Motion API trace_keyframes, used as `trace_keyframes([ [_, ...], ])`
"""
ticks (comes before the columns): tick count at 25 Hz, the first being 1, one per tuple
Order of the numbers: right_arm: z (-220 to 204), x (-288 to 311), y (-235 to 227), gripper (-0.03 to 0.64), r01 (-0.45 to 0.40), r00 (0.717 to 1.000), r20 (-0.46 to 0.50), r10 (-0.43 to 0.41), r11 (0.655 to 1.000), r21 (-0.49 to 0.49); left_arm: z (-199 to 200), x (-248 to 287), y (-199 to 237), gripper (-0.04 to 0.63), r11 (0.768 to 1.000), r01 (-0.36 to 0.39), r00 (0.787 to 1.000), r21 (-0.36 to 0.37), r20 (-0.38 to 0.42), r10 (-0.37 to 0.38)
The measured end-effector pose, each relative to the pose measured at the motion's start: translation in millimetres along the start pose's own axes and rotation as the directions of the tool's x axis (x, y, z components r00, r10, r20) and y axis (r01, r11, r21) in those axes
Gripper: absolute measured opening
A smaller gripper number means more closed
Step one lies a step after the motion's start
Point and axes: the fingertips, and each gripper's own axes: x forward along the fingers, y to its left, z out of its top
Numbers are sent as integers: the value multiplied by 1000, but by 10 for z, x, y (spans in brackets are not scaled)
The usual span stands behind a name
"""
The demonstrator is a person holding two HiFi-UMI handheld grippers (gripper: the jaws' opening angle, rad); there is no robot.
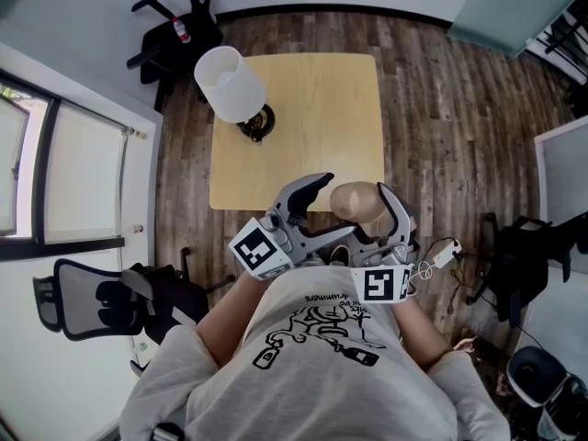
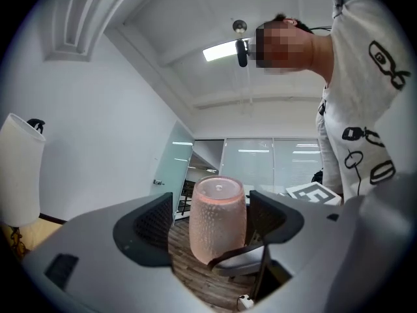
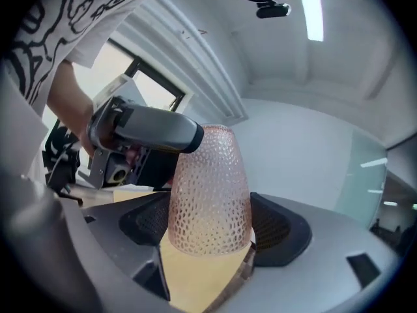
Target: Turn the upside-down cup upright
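A pink, dimpled cup [image 1: 356,200] hangs in the air over the near edge of the wooden table [image 1: 312,108]. My right gripper [image 1: 375,214] is shut on it; in the right gripper view both pads press the wide part of the cup [image 3: 210,194], whose narrow end points up. My left gripper [image 1: 333,208] stands open around the same cup. In the left gripper view the cup [image 2: 218,219] sits between the spread jaws with a gap at the left pad [image 2: 155,225]. One left finger [image 3: 153,128] lies across the cup's narrow end.
A white-shaded lamp [image 1: 230,83] stands on the table's far left corner. A black office chair [image 1: 87,301] is at my left, another chair [image 1: 537,246] at my right, and dark equipment [image 1: 175,30] sits beyond the table.
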Motion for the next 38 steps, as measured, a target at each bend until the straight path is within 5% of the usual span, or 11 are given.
trace_keyframes([
  [4,-1,54,69,359,-68,995,86,55,985,158,-25,84,-35,360,1000,7,1000,3,-16,-7],
  [8,94,74,86,359,-128,972,229,51,932,338,-35,152,-23,360,999,-7,999,44,-47,9],
  [15,-40,88,171,359,-168,968,237,83,914,369,-128,237,-73,311,994,-4,995,112,-99,15],
  [24,-472,267,295,359,-179,984,57,170,931,317,-489,287,46,307,986,-15,977,165,-206,49],
  [38,-1304,672,699,359,-240,949,-123,290,919,313,-1398,189,416,305,979,-61,924,192,-359,128],
])
